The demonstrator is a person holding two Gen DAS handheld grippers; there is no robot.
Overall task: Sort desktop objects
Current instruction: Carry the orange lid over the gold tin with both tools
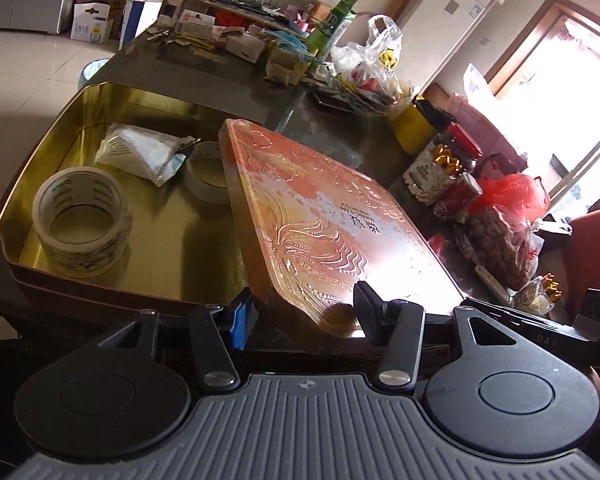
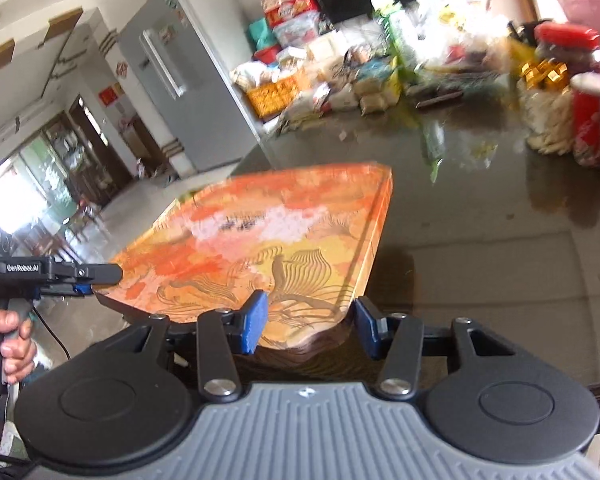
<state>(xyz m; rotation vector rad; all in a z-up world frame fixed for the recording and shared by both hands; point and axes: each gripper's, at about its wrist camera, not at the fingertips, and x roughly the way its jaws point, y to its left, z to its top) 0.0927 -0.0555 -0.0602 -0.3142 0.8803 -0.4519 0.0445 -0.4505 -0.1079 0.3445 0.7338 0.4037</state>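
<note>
Right now both claws are working the orange lid (image 1: 320, 216), which sits tilted over the open gold tin (image 1: 100, 98), one edge leaning across the tin's right side. Left claw (image 1: 304, 316) has its jaws set wide around the lid's near corner; whether the pads actually bite, can't tell. Right claw (image 2: 308, 326) is likewise spread around the other near corner, apparently not clamped. Tin already holds a tape roll (image 1: 82, 222), a second smaller roll (image 1: 208, 172) and a white packet (image 1: 140, 152), so my read is the step in hand is closing the tin. To do it well: pinch both corners evenly, level the lid, square it to the rim before lowering, and don't drag it across the glossy table (image 2: 480, 240). Writing: "GenRobot.AI" reads on the left claw's body in the right view; "DAS" on hardware at right in the left view. Lid print and tape lettering are too blurred to read.
</note>
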